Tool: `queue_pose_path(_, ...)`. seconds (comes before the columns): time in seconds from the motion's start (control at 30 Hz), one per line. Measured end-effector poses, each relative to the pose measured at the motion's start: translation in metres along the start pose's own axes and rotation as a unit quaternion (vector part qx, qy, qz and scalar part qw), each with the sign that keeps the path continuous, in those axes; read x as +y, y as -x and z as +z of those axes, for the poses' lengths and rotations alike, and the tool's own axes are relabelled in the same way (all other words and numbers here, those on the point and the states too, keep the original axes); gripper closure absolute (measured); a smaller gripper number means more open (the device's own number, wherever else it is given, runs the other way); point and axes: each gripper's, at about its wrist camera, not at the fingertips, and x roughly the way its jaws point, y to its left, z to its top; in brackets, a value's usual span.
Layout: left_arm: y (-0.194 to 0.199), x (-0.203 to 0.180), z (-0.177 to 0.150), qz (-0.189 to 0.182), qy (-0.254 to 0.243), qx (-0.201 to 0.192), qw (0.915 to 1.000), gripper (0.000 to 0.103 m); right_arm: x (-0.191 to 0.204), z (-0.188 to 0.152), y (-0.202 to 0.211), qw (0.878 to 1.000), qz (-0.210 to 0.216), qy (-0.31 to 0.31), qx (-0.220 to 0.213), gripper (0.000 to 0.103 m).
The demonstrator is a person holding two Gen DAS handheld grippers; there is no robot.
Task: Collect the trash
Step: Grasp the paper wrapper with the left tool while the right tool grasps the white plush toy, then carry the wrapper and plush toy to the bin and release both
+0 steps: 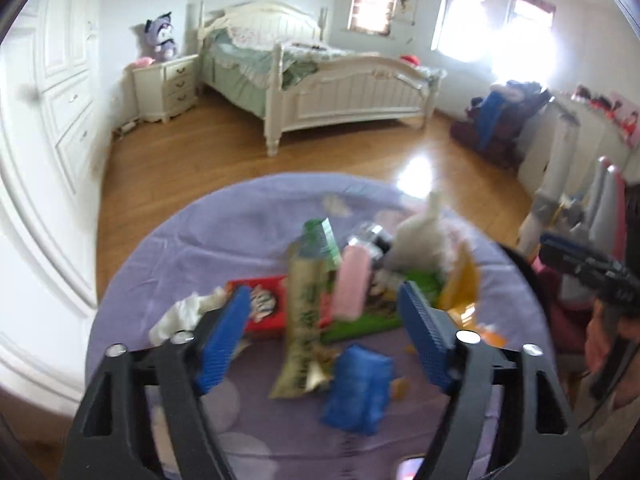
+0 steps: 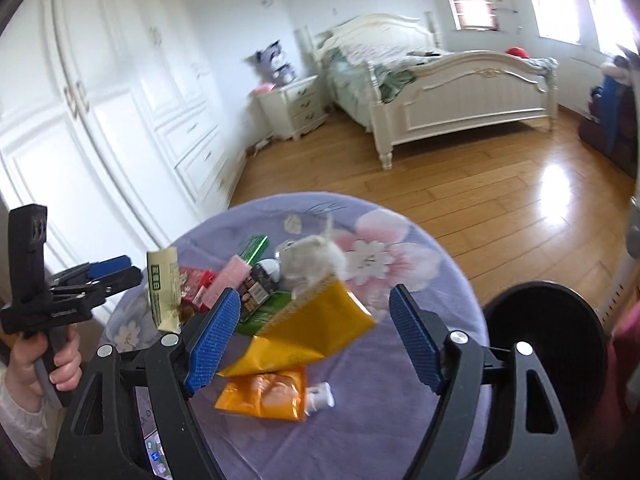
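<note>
A pile of trash lies on a round table with a purple floral cloth [image 1: 168,264] [image 2: 400,400]. It holds a beige-green wrapper [image 1: 304,320] [image 2: 162,292], a pink packet [image 1: 352,284] [image 2: 224,280], a red box [image 1: 264,308], a green box [image 1: 360,320], a blue wrapper [image 1: 358,388], crumpled white tissue [image 1: 180,312] [image 2: 316,260], a yellow pouch [image 2: 316,332] and an orange pouch [image 2: 264,392]. My left gripper [image 1: 326,344] is open above the beige wrapper. My right gripper [image 2: 316,340] is open above the yellow pouch. Both are empty.
A black bin [image 2: 548,332] stands right of the table. A white bed [image 1: 320,80], a nightstand [image 1: 164,84], white wardrobes [image 2: 100,120] and wooden floor [image 2: 460,200] lie beyond. A phone [image 2: 154,452] lies at the table's near edge.
</note>
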Motion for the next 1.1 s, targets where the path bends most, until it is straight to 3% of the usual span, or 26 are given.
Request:
queue_pose_path(0.17, -0.032, 0.011, -0.009, -0.004, -0.002, 0.028, 0.9996, 0.048, 0.013, 0.015, -0.046, 0.999, -0.012, 0.014, 0.031, 0.027)
queue_pose_path(0.33, -0.058, 0.021, -0.014, -0.001, 0.027, 0.047, 0.9985, 0.089, 0.016, 0.029, -0.105, 0.995, -0.036, 0.045, 0.084, 0.027)
queue_pose_path(0.37, -0.061, 0.024, -0.015, -0.005, 0.038, 0.047, 0.9982, 0.089, 0.015, 0.029, -0.114, 0.993, -0.042, 0.049, 0.100, 0.027)
queue_pose_path(0.4, -0.061, 0.026, -0.014, -0.010, 0.044, 0.045, 0.9980, 0.090, 0.014, 0.028, -0.127, 0.990, -0.045, 0.052, 0.119, 0.031)
queue_pose_path(0.43, -0.060, 0.027, -0.015, -0.013, 0.048, 0.041, 0.9979, 0.090, 0.013, 0.027, -0.137, 0.988, -0.041, 0.053, 0.138, 0.048)
queue_pose_path(0.47, -0.058, 0.027, -0.014, -0.013, 0.049, 0.035, 0.9981, 0.090, 0.012, 0.026, -0.141, 0.986, -0.041, 0.055, 0.151, 0.058)
queue_pose_path(0.5, -0.057, 0.027, -0.014, -0.012, 0.049, 0.030, 0.9983, 0.091, 0.012, 0.025, -0.143, 0.986, -0.043, 0.056, 0.152, 0.061)
queue_pose_path(0.63, -0.036, 0.029, -0.006, -0.021, 0.056, 0.000, 0.9982, 0.091, 0.018, 0.026, -0.112, 0.994, -0.016, 0.047, 0.096, 0.064)
queue_pose_path(0.87, 0.020, -0.009, 0.026, -0.074, 0.034, -0.070, 0.9941, 0.091, 0.027, 0.044, 0.000, 0.997, 0.037, 0.037, -0.056, 0.064)
queue_pose_path(1.0, 0.045, -0.046, 0.050, -0.125, 0.015, -0.098, 0.9872, 0.091, 0.014, 0.048, 0.055, 0.993, 0.021, 0.028, -0.109, 0.064)
queue_pose_path(1.1, 0.049, -0.078, 0.065, -0.162, -0.002, -0.106, 0.9812, 0.091, 0.005, 0.046, 0.081, 0.990, -0.035, 0.037, -0.133, 0.064)
